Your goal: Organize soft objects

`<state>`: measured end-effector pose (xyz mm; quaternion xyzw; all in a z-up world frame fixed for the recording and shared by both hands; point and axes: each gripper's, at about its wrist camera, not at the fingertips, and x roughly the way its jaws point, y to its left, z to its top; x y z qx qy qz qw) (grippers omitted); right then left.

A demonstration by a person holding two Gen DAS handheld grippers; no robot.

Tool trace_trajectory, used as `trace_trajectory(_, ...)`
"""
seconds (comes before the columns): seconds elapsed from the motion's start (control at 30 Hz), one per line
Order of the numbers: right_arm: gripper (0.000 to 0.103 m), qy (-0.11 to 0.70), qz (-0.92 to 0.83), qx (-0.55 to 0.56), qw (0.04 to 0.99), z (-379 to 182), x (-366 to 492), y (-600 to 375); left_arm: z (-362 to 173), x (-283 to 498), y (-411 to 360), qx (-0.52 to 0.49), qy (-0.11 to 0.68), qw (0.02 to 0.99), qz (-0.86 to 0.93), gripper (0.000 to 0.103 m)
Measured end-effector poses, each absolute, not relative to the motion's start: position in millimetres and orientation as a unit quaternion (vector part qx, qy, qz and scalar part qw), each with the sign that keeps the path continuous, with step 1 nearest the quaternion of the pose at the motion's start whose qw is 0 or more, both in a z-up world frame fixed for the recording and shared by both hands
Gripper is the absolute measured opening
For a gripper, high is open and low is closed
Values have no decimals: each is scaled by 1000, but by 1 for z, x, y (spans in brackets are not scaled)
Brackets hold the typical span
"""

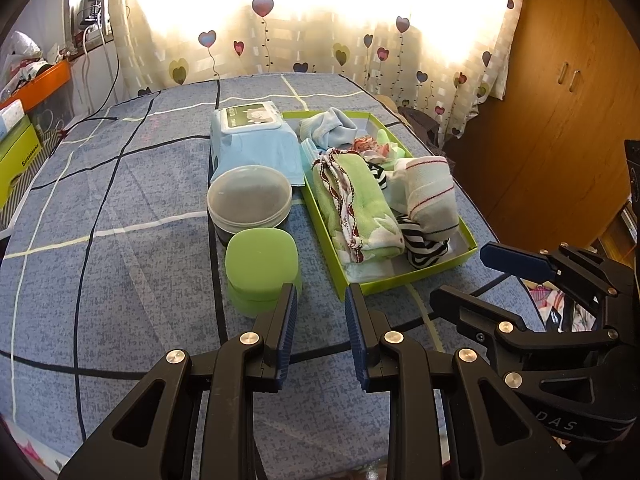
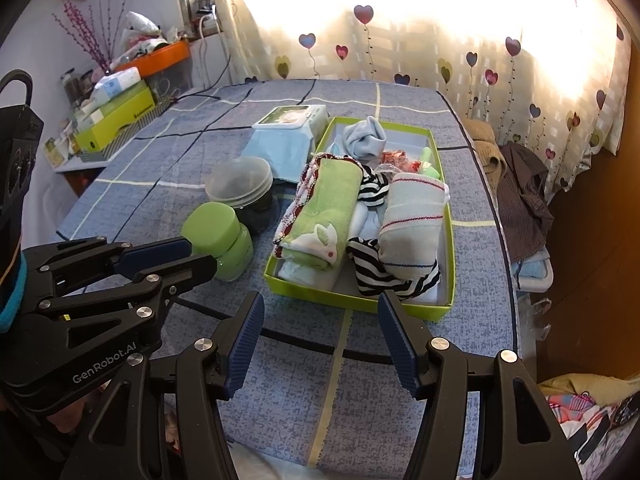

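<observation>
Nearest the viewer, the left gripper point(image 1: 321, 292) hovers over the blue checked tablecloth point(image 1: 120, 288) with its blue-padded fingers point(image 1: 289, 320) a narrow gap apart and nothing between them; beside it, the right gripper point(image 2: 320, 300) has its fingers point(image 2: 245, 340) spread wide, likewise empty, just short of the near wall of the green tray point(image 2: 360, 303). Just beyond the left gripper stands a green lidded jar point(image 1: 262, 268), and touching it from behind a clear-lidded round container point(image 1: 249, 198); farther still lies a pale blue pack of wipes point(image 1: 256, 136). The tray runs alongside these three and holds the soft objects: a rolled green towel point(image 2: 320, 216) with a white rabbit motif along its left side, a rolled white cloth with red and blue stripes point(image 2: 412, 228) on the right, a black-and-white striped fabric point(image 2: 376, 268) between and in front of them, and a bundled light blue sock point(image 2: 364, 136) at the far end beside small red-patterned and green pieces too crumpled to identify. Behind the table hangs a heart-patterned curtain point(image 1: 320, 40), brightly backlit.
</observation>
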<state>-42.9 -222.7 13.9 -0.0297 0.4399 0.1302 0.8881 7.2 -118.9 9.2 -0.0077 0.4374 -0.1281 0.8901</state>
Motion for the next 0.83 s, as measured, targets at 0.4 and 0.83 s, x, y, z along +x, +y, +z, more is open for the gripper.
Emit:
trace_trajectory(0.4,60,441,131,-29,888,15,-43,-221,7,7,-122,-2,439,889,-127,26)
trace_trajectory(0.83,60,440,133,-28,888,15,-43,-220,6,7,-126,10,438,890,-130,26)
